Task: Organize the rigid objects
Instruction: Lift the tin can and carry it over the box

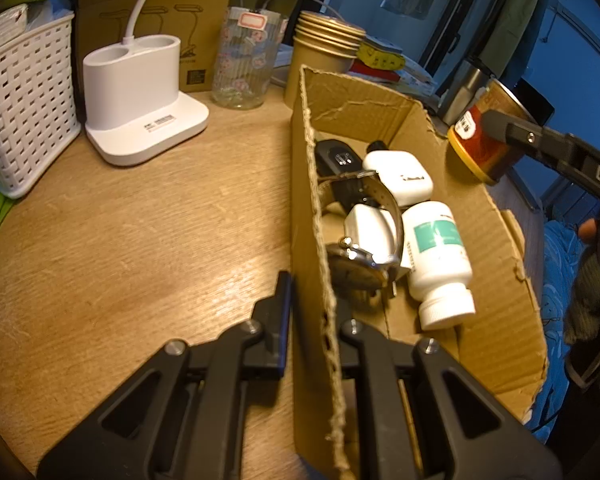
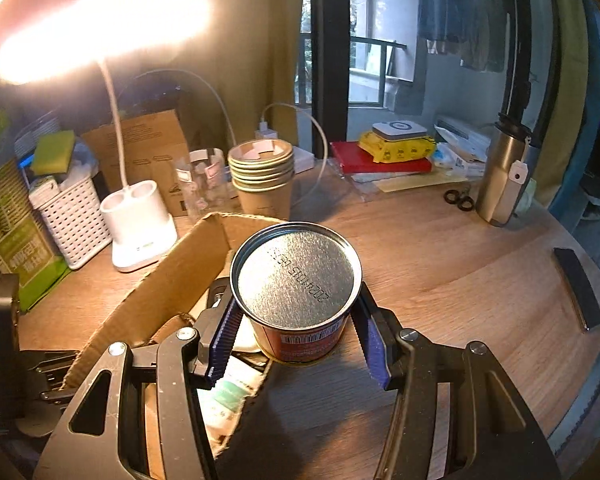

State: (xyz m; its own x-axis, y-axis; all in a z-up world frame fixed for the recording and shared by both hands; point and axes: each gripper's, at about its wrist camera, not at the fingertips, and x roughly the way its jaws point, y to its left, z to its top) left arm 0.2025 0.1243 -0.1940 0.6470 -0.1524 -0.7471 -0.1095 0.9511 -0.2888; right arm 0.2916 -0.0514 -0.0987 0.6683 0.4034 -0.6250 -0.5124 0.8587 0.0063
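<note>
- Right wrist view: right gripper (image 2: 296, 332) clamps the tin can (image 2: 296, 280) by its sides, above the cardboard box (image 2: 168, 280) edge.
- Can looks stiff, smooth, probably weighty; side grip suits.
- Left gripper (image 1: 314, 320) pinches the box wall.

Tin can (image 2: 296, 280) between fingers (image 2: 220, 332)

This is a lived-in room of a home, with a cluttered wood-grain tabletop (image 2: 440, 264) serving as a desk. On it stand a lit white gooseneck desk lamp (image 2: 140, 236), a white woven plastic basket (image 1: 24, 112), a stack of brown paper cups (image 2: 265, 178) and a steel travel mug (image 2: 500, 176). Behind them, clothes hang on a line (image 2: 460, 12) at a balcony window, and olive curtains (image 2: 252, 52) frame it.
</note>
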